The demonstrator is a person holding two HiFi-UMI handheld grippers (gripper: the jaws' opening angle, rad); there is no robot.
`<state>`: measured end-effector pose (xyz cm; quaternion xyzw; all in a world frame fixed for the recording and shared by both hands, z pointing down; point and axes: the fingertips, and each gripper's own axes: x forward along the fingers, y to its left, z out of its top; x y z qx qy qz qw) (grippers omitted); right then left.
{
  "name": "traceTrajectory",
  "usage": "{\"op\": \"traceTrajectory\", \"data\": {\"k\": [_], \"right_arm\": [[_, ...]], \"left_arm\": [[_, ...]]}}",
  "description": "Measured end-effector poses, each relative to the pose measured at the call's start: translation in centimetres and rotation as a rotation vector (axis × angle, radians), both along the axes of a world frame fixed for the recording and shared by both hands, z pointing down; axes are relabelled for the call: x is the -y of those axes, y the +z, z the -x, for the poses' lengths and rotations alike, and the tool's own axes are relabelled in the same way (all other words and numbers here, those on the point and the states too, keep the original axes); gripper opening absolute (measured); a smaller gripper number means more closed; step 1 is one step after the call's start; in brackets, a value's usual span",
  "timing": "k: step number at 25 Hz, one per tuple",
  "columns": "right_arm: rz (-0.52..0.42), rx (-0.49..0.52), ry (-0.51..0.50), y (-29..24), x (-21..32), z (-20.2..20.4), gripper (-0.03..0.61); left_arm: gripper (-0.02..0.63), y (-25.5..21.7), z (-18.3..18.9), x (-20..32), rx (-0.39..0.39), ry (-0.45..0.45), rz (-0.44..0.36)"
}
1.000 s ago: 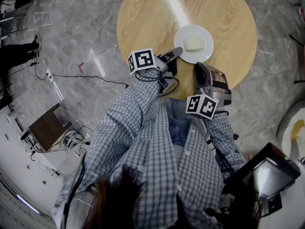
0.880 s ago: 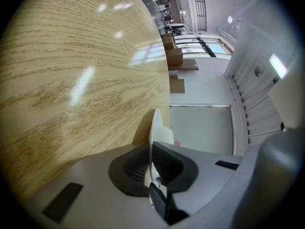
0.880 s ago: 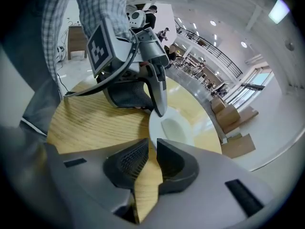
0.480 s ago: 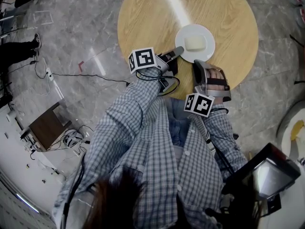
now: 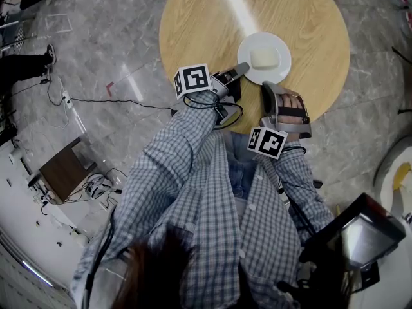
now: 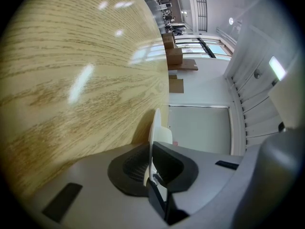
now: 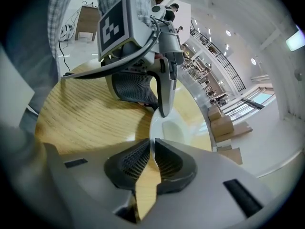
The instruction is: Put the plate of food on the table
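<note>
One plate [image 5: 281, 67] holding one pale food block [image 5: 262, 57] sits on the desk [image 5: 212, 24], right of centre. Your left hand-held gripper [image 5: 239, 68] clamps its near-left rim; your right hand-held gripper [image 5: 268, 87], jaws together, is just beside the near rim.

Three cameras, one tabletop
Head view looks steeply down from above; both gripper views skim low and close along the round light-wood table [image 5: 206, 18], all three sharing the white round plate [image 5: 283, 50].

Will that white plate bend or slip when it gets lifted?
Probably stiff: the plate looks flat though the left gripper pinches only its rim. It looks glossy, so it may slip. The pale food block could slide if tilted.
</note>
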<state>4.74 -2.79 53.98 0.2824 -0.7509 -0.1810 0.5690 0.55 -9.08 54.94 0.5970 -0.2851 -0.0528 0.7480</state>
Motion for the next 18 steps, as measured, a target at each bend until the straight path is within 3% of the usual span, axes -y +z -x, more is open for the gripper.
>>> {"op": "traceTrajectory", "data": {"k": [6, 18], "right_arm": [[0.003, 0.000, 0.025, 0.08, 0.17, -0.22, 0.038], [-0.004, 0.000, 0.035, 0.19, 0.40, -0.43, 0.038]], "left_arm": [[0.020, -0.27, -0.23, 0.16, -0.042, -0.010, -0.005], [0.020, -0.86, -0.79, 0.29, -0.012, 0.068, -0.060]]}}
